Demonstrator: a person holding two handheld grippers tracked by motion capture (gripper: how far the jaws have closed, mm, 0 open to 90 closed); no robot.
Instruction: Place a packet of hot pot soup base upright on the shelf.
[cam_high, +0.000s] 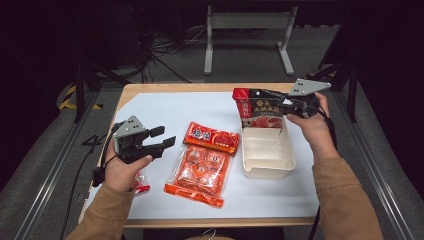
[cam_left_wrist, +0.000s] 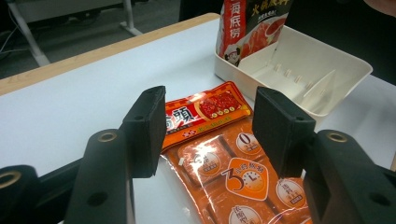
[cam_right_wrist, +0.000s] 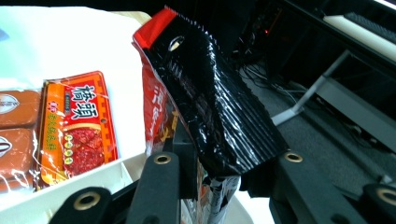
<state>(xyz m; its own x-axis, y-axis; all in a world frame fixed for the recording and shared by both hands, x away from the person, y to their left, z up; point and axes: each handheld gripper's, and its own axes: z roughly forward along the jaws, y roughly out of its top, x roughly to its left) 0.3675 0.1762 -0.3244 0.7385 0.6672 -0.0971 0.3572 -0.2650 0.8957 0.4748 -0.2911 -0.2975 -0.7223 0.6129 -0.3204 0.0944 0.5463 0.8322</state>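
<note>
We hold the left gripper (cam_high: 161, 139) released, jaws apart over the orange packet (cam_high: 200, 167) | our right gripper (cam_high: 286, 107) grasps the red-and-black pouch (cam_high: 260, 109) by its top edge | pouch upright above the white bin's (cam_high: 267, 155) far end, long axis crosswise.

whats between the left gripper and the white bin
In the high view, two orange packets lie between the left gripper and the white bin: a small orange packet resting on a larger clear-fronted orange pack.
</note>
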